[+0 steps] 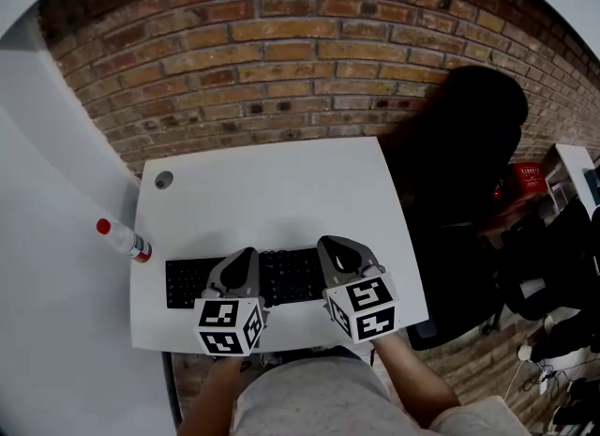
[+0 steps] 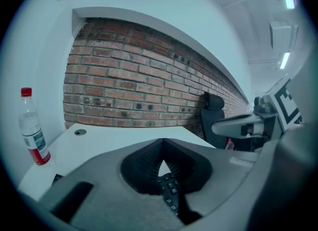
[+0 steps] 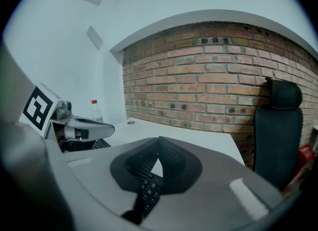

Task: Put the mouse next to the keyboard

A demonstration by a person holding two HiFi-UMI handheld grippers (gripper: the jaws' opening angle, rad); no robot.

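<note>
A black keyboard point(image 1: 291, 276) lies along the near edge of the white desk point(image 1: 272, 190). No mouse shows in any view. My left gripper point(image 1: 246, 256) hovers over the keyboard's middle and my right gripper point(image 1: 339, 245) over its right end. In the left gripper view the jaws of the left gripper point(image 2: 162, 141) meet at the tip, shut on nothing, with keys point(image 2: 169, 189) showing beneath. The right gripper point(image 3: 159, 139) is shut in the same way, empty, above the keys point(image 3: 148, 189).
A clear bottle with a red cap point(image 1: 123, 239) stands at the desk's left edge. A cable hole point(image 1: 164, 179) sits in the far left corner. A black office chair point(image 1: 469, 172) stands to the right of the desk. A brick wall runs behind.
</note>
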